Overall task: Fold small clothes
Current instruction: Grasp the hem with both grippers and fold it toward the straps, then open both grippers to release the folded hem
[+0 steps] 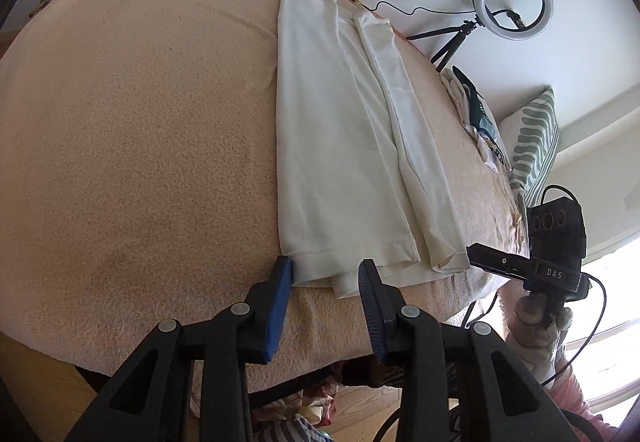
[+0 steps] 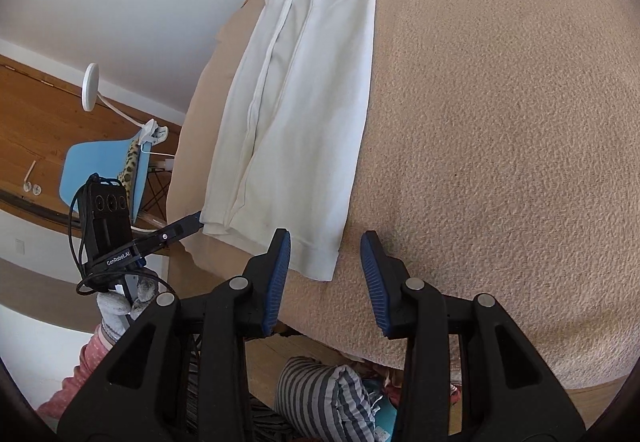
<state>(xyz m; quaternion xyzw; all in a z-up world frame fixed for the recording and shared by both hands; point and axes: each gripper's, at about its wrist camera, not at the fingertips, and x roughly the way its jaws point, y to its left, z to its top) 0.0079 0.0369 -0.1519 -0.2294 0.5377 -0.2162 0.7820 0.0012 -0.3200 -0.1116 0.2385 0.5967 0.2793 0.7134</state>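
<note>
We hold both the left gripper (image 1: 326,268) and right gripper (image 2: 326,242) with jaws open at the near hem of the white top (image 1: 340,146), ready to fold it on the table (image 1: 140,122).

Garment (image 1: 344,146) flat on covered table (image 1: 140,142), running lower centre to top centre of left wrist frame, right of table's middle. Sleeve (image 1: 404,134) folded over garment's right side. Left gripper (image 1: 325,274) at bottom centre, straddling garment's near hem. Right gripper (image 1: 486,256) at lower right, near hem's right corner. Ring light (image 1: 512,0) upper right, behind table. Clothes pile (image 1: 478,114) on table's right edge; pillow (image 1: 534,146) right of it.
</note>
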